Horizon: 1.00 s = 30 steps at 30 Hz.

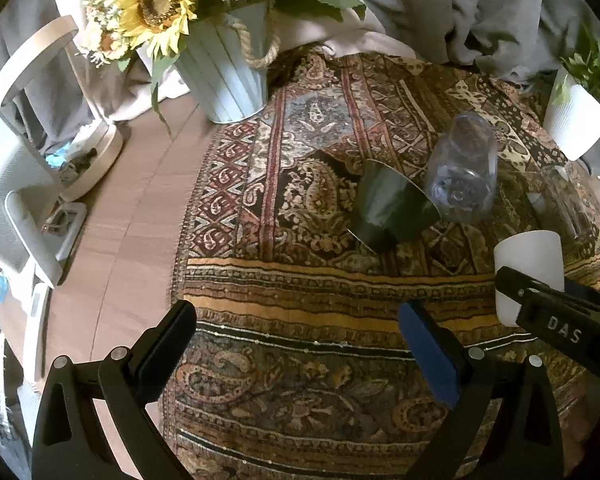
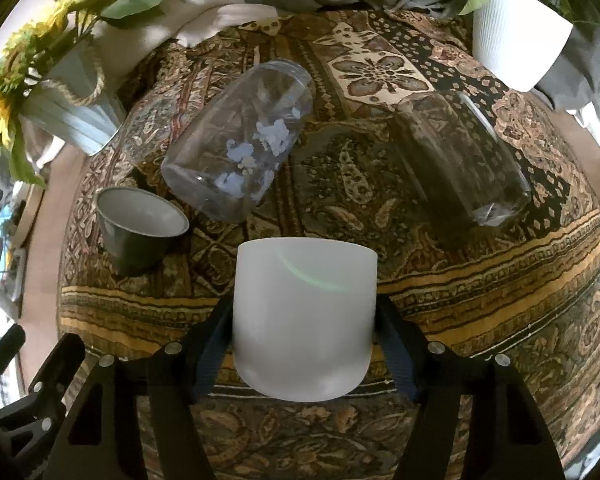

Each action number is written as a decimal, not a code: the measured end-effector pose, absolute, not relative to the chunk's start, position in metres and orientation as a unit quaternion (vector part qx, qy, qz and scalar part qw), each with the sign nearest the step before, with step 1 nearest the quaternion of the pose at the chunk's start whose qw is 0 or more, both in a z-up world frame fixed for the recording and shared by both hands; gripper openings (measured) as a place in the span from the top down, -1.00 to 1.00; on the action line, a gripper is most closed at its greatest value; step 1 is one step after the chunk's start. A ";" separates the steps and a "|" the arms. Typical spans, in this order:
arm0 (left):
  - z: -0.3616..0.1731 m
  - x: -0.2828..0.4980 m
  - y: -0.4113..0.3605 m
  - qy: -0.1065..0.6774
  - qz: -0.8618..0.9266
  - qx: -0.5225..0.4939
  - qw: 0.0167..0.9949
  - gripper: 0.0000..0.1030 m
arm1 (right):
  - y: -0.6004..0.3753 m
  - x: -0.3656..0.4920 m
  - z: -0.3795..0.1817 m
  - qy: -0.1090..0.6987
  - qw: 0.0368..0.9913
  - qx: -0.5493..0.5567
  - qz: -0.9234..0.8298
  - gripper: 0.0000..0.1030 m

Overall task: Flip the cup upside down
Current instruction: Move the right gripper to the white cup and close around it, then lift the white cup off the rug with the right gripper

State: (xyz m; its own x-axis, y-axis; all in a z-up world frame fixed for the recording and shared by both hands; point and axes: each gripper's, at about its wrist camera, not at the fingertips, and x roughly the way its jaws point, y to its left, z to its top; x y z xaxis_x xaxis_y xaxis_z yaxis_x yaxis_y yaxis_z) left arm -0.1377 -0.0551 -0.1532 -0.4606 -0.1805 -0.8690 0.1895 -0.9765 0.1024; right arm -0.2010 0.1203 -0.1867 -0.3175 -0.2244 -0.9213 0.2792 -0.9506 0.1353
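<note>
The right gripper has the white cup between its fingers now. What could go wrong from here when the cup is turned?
1. The right gripper holds the white cup by its smooth side walls only; it may slip during the turn.
2. The clear jar and the green cup stand close by on the patterned cloth; a wide swing could knock them.
3. The cloth is soft and looks uneven, so the inverted cup may sit tilted.

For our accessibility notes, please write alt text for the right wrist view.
The right gripper clamps a white matte cup between its two fingers above a patterned brown tablecloth. Behind it stand a dark green cup, a clear glass jar, a clear glass tumbler, a white ribbed plant pot and a sunflower bucket.
</note>
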 end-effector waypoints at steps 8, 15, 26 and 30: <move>-0.137 -0.115 -0.042 0.019 -0.861 0.498 0.100 -1.00 | 0.144 -0.172 -0.154 0.024 0.168 0.543 -0.823 -0.33; -0.144 -0.093 -0.029 0.005 -0.853 0.512 0.103 -1.00 | 0.162 -0.140 -0.165 0.021 0.179 0.564 -0.806 -0.33; -0.168 -0.077 -0.021 -0.007 -0.835 0.538 0.116 -1.00 | 0.156 -0.140 -0.193 0.056 0.186 0.558 -0.807 -0.33; -0.165 -0.075 -0.020 -0.009 -0.837 0.534 0.118 -1.00 | 0.155 -0.141 -0.193 0.054 0.188 0.556 -0.808 -0.34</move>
State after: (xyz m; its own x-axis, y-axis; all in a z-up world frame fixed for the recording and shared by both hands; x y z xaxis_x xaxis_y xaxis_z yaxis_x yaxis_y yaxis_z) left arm -0.0749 -0.0196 -0.1649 -0.4020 -0.2070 -0.8919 0.1886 -0.9719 0.1405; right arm -0.1410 0.1554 -0.1930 -0.3110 -0.2442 -0.9185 0.3641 -0.9233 0.1222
